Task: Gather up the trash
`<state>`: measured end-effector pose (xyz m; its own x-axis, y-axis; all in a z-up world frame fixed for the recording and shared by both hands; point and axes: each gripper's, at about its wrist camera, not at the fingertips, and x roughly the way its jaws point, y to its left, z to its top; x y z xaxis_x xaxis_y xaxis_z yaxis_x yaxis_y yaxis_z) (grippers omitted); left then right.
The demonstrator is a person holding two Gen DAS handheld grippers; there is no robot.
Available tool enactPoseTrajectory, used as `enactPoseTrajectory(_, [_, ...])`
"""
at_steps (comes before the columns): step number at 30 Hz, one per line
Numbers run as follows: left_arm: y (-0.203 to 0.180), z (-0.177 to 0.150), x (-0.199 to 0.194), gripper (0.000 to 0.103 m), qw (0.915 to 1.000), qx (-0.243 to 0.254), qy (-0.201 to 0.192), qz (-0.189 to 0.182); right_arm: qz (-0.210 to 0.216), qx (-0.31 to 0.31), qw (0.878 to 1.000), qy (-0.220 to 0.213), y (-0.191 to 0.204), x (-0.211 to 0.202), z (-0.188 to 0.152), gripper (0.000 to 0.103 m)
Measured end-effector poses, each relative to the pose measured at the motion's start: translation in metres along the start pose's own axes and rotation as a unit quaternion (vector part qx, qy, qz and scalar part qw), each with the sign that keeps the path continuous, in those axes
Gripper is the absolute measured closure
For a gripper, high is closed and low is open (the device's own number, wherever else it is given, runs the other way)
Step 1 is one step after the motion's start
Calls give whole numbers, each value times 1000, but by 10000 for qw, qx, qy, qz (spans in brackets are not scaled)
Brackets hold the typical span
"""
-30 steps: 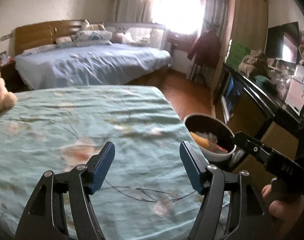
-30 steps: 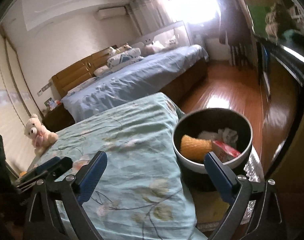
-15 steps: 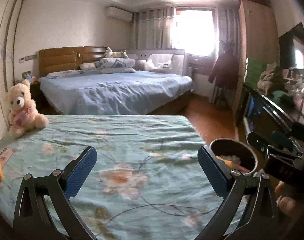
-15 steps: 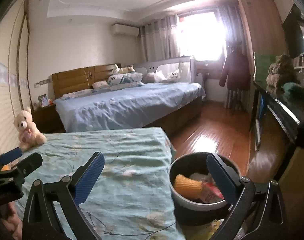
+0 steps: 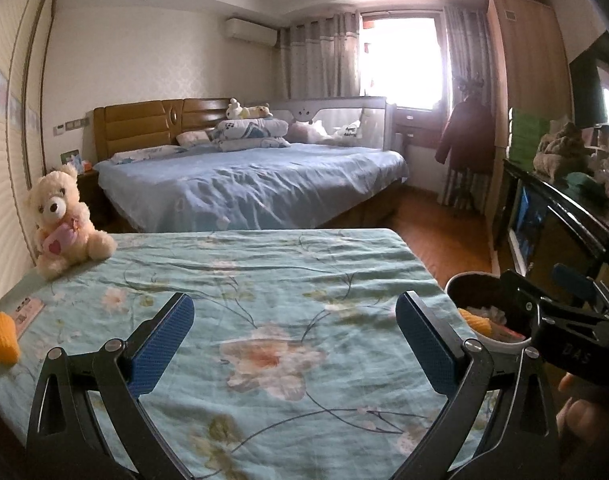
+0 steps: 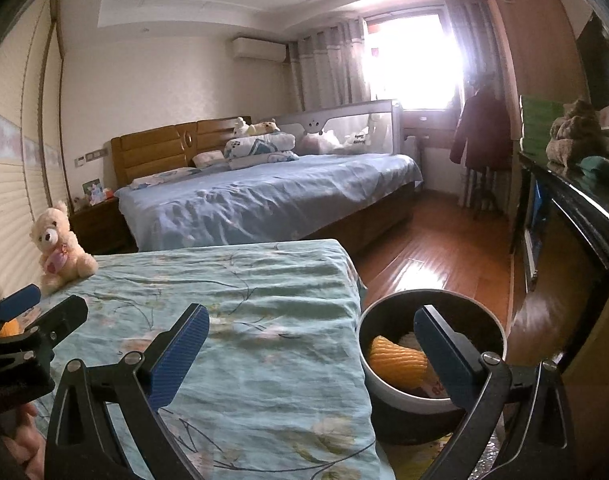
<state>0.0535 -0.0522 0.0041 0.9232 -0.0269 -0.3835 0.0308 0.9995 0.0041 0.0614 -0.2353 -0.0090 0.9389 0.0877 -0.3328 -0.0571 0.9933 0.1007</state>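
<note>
My left gripper [image 5: 294,340] stands open over the floral bedspread [image 5: 272,280], with nothing between its blue pads. At the far left of that spread lie an orange foam net [image 5: 0,340] and a pink slip of paper [image 5: 26,310]. My right gripper [image 6: 310,354] is open too, straddling the bed's right edge and the trash bin [image 6: 388,396] on the floor. Inside the bin lie another orange foam net [image 6: 398,362] and bits of paper. Each gripper shows in the other's view: the right gripper [image 5: 540,280] by the bin [image 5: 452,286], the left gripper [image 6: 44,308] at the far left.
A teddy bear [image 5: 60,220] sits at the bedspread's far left corner by the wall. Beyond it stands a blue bed [image 5: 256,176] with pillows. Wooden floor [image 6: 436,264] runs on the right beside a dark cabinet [image 6: 576,208] and a hanging coat [image 6: 480,136].
The left jaws have spread wider. Both views have swung up and to the left; the bear and the orange net on the spread came into view, and the bin slid right in the left view.
</note>
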Motion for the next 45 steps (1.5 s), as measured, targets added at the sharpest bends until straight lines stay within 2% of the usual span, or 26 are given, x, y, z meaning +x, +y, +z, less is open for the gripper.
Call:
enactPoseTrajectory(4, [0, 0, 3, 0, 10000, 14, 98, -3, 26, 26, 10000, 9, -2, 0, 1, 0])
enactPoseTrajectory(45, [-2, 2, -3, 0, 10000, 4, 33, -54, 40, 79, 9999, 57, 0, -1, 4, 0])
